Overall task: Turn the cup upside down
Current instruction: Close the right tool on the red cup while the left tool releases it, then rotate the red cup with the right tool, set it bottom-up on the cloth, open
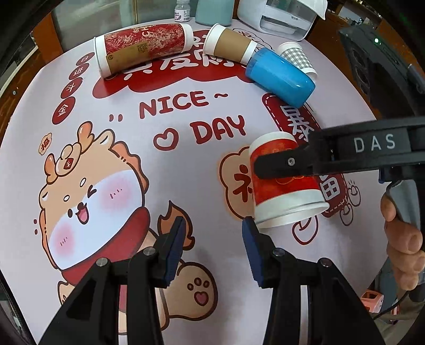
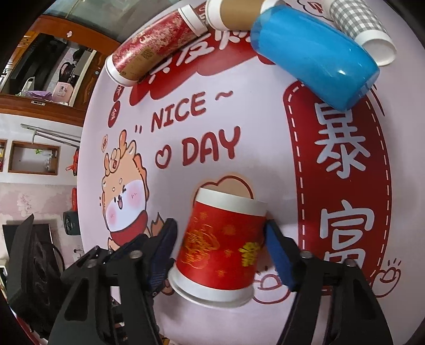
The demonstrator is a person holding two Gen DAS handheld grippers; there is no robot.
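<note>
A short red paper cup with gold print and white bands sits between the fingers of my right gripper, which is shut on its sides. The cup is tilted, its wide rim toward the camera and low. In the left wrist view the same cup hangs tilted above the mat, with the right gripper's black finger across it. My left gripper is open and empty, just left of and below the cup's rim.
On the printed mat, at the far side, lie a tall red cup, a brown-sleeved cup, a blue cup and a checked cup. A white device and bottles stand behind them.
</note>
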